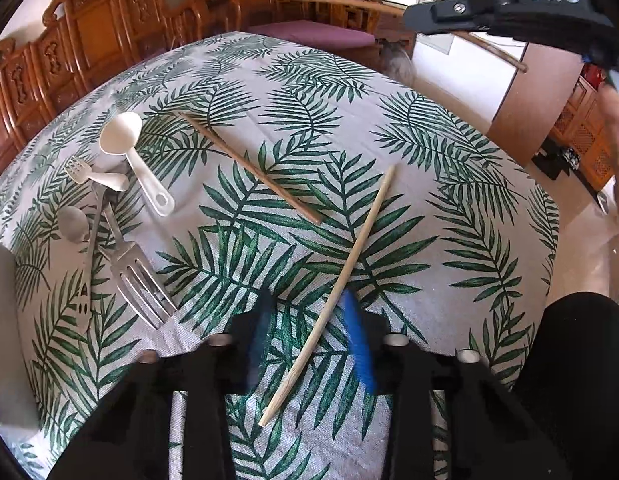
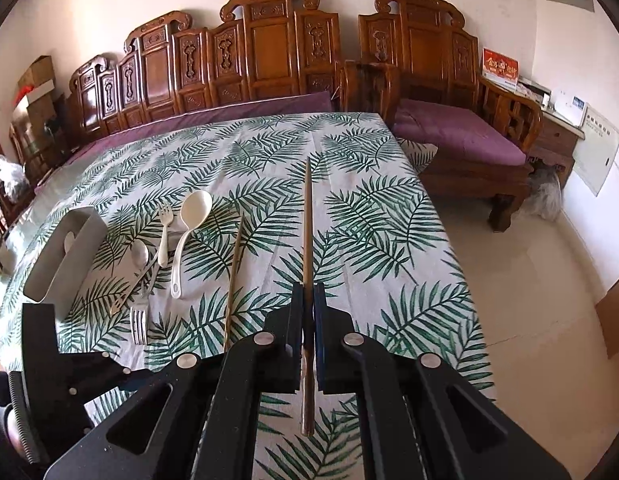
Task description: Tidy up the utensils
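- A room with pale walls holds carved wooden benches (image 2: 269, 56) with purple cushions (image 2: 457, 132), set behind a table (image 2: 389, 216).
- The table wears a woven cloth, off-white and printed with dark green palm fronds.
- The right gripper (image 2: 308, 320), black with blue pads, points down at a slant over the table and is clamped on a dark chopstick (image 2: 307, 220); the thin brown stick runs straight out ahead between the pads, with its butt end poking back below them.
- The left gripper (image 1: 309, 320) tilts steeply toward the cloth. A pale chopstick (image 1: 349, 268) lies slantwise between its fingers, near the blue pad; the jaws stand a little apart, and whether the pads press on the stick cannot be told.
- A brown chopstick (image 1: 249, 168) lies flat on the cloth, just beyond the pale one and apart from it.
- To the left lies a loose heap of cutlery: a white plastic ladle (image 1: 129, 152) with a round bowl and a looped handle end, a small white fork (image 2: 164, 232), a shiny metal spoon (image 2: 140, 254), and a steel fork (image 1: 137, 280) with long tines.
- A grey oblong holder (image 2: 65, 256) with rounded ends stands at the left edge of the table, beside the heap; a pale spoon bowl shows inside it.
- In the left view, the right gripper's black body, marked DAS, hangs at the upper right, with a hand (image 1: 617, 140) blurred below it.
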Tool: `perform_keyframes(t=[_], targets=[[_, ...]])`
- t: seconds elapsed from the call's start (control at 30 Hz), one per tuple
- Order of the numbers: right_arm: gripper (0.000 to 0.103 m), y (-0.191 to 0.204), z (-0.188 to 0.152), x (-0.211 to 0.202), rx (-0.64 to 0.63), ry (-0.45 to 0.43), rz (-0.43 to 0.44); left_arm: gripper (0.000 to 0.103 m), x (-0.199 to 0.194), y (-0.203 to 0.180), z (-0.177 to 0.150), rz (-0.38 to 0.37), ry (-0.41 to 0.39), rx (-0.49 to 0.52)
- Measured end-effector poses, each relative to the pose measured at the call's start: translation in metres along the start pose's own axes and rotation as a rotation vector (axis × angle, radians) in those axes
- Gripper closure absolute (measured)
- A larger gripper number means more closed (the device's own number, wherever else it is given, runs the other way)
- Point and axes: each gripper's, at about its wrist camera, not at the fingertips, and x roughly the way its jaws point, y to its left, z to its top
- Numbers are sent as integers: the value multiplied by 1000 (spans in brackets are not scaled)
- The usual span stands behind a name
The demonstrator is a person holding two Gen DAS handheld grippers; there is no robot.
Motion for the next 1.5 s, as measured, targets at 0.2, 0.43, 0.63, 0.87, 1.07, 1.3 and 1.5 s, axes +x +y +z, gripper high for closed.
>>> perform_keyframes(t=[0.2, 0.43, 0.63, 0.87, 1.07, 1.3, 1.5], targets=[[97, 5, -1, -15, -23, 0, 0, 99, -5, 6, -4, -5, 30, -27], [97, 20, -10, -31, -24, -1, 29, 99, -33, 19, -14, 16, 15, -88], [97, 35, -13, -42, -22, -11, 69, 99, -72, 22, -13, 53, -57, -110], [97, 61, -7, -44, -25, -30, 135, 99, -112, 53, -4, 96, -125, -151], [97, 104, 4, -30, -75, -28, 186, 99, -147, 96, -10, 136, -186, -211], [97, 160, 17, -18, -132, -34, 246, 99, -168, 153, -21, 180, -211, -271], [97, 203, 26, -7, -159, -33, 297, 99, -176, 197, -34, 217, -211, -316]])
